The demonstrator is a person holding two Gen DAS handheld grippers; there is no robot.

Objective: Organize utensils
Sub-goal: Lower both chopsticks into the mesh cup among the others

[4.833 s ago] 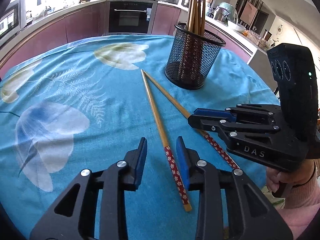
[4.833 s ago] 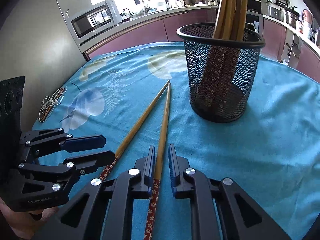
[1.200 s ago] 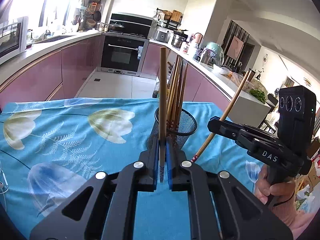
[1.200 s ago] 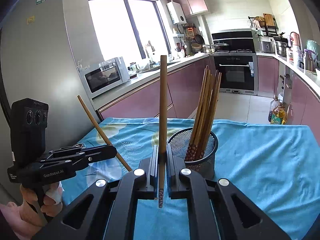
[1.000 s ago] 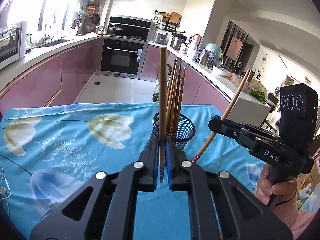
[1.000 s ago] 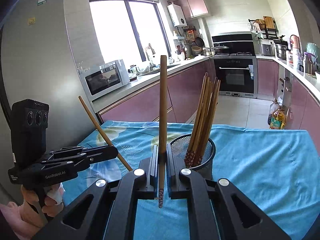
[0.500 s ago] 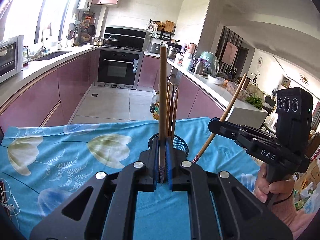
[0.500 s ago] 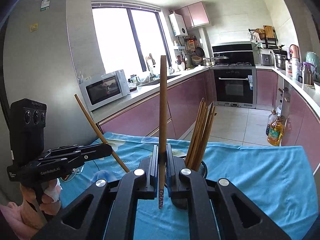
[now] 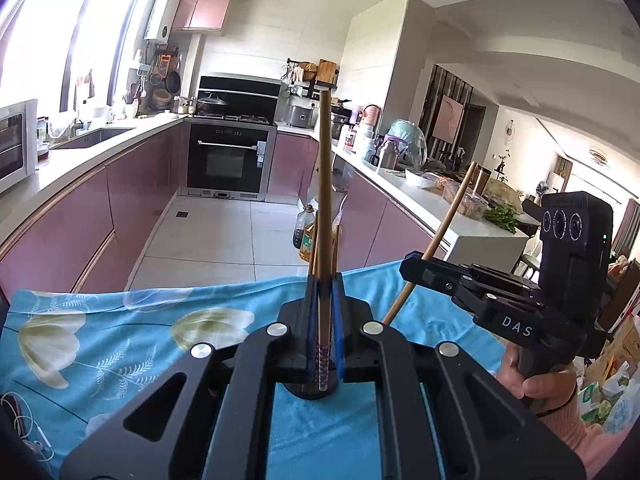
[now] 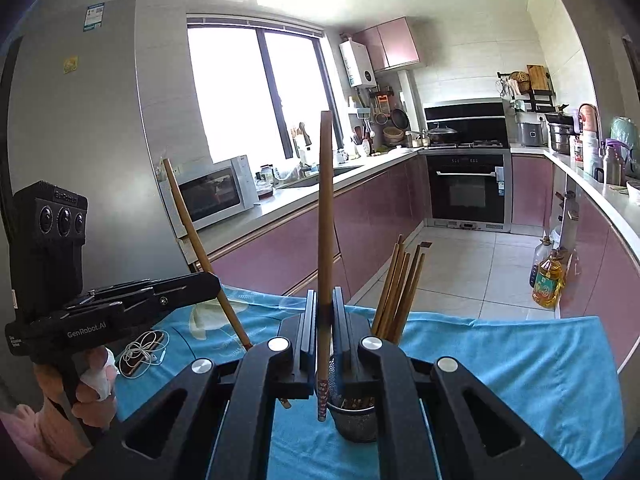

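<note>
The left gripper (image 9: 325, 312) clamps 1 chopstick (image 9: 325, 200) upright, and the right gripper (image 10: 323, 332) clamps another chopstick (image 10: 325, 220). Both hang above the mesh holder (image 10: 354, 420), where 5 chopsticks (image 10: 398, 288) stand. An earphone cable (image 10: 140, 350) lies on the blue tablecloth (image 10: 520, 360).

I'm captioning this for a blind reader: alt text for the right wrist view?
Right gripper clamps an upright chopstick above a mesh holder of chopsticks on a blue tablecloth; the left gripper holds another.

Both wrist views level, facing kitchen, sharing oven (image 9: 228, 164) (image 10: 466, 188)
</note>
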